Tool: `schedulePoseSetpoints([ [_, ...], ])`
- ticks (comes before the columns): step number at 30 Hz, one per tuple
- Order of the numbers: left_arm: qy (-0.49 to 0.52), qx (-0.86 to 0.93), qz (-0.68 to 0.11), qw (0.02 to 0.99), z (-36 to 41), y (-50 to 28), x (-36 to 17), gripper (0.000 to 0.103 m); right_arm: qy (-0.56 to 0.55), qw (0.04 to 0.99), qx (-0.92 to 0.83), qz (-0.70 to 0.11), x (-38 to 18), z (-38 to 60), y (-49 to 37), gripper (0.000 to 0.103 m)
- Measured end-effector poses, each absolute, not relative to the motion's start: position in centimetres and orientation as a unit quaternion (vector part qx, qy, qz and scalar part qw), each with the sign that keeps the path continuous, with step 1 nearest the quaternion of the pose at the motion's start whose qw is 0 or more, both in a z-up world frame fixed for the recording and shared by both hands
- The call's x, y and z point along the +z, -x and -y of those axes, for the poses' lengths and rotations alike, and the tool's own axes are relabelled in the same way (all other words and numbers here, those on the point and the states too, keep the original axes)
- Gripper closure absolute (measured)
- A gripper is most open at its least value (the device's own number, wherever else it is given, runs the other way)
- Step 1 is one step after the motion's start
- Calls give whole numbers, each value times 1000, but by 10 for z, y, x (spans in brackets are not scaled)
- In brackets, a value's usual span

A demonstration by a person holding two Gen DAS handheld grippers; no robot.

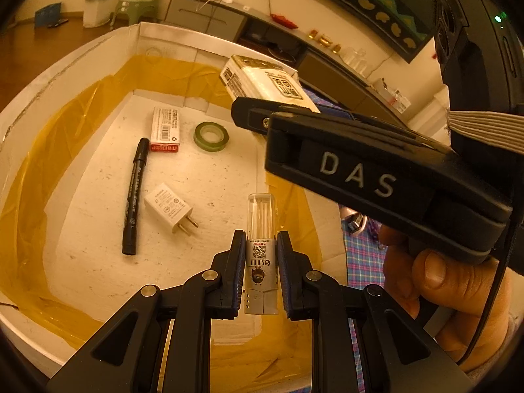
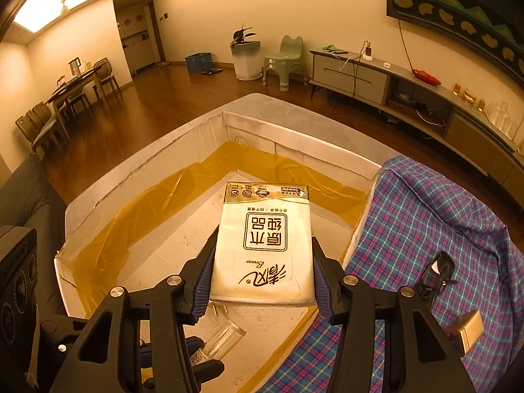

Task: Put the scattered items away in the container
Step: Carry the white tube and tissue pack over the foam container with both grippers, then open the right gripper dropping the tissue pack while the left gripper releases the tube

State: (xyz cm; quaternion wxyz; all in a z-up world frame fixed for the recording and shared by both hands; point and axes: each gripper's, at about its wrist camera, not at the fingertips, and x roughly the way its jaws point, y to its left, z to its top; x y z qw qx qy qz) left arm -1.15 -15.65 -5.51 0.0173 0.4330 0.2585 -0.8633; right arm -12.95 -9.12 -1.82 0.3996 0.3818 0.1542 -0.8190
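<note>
My left gripper (image 1: pixel 261 252) is shut on a clear tube of cotton swabs (image 1: pixel 260 229), held above the floor of the white foam box (image 1: pixel 65 65). In the box lie a black marker (image 1: pixel 133 193), a white plug charger (image 1: pixel 168 208), a red and white small box (image 1: pixel 165 129) and a green tape roll (image 1: pixel 211 136). My right gripper (image 2: pixel 262 271) is shut on a white tissue pack (image 2: pixel 263 242), held over the box (image 2: pixel 147 150). The pack also shows in the left wrist view (image 1: pixel 262 82), above the box's right side.
A plaid cloth (image 2: pixel 425 229) lies right of the box with black sunglasses (image 2: pixel 435 275) and a small gold box (image 2: pixel 468 330) on it. Yellow tape (image 1: pixel 65 131) lines the box walls. A TV cabinet (image 2: pixel 376 78) stands behind.
</note>
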Motion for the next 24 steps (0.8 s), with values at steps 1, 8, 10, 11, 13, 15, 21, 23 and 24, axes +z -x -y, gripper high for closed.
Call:
schedulePoseSetpoints([
  [1, -433, -863, -260, 20, 157, 12, -55, 83, -382, 401, -817, -160, -20, 93, 129, 50],
  [8, -435, -863, -254, 30, 152, 16, -56, 83, -380, 399, -809, -203, -33, 105, 126, 49],
  [10, -437, -862, -253, 32, 150, 18, -57, 83, -379, 397, -809, -211, -35, 106, 125, 49],
  [11, -438, -861, -254, 32, 150, 19, -57, 83, -378, 395, -809, -214, -35, 106, 126, 49],
  [13, -441, -859, -258, 32, 150, 21, -59, 83, -378, 392, -810, -217, -35, 105, 128, 49],
  [15, -444, -856, -263, 34, 151, 22, -60, 83, -380, 391, -810, -216, -35, 103, 130, 49],
  [21, -441, -852, -277, 41, 161, 21, -62, 83, -382, 390, -810, -212, -36, 101, 132, 49],
  [23, -441, -852, -280, 42, 163, 21, -62, 83, -382, 392, -810, -211, -36, 100, 132, 49],
  [24, -441, -851, -281, 41, 163, 20, -62, 83, -382, 392, -810, -211, -37, 101, 132, 49],
])
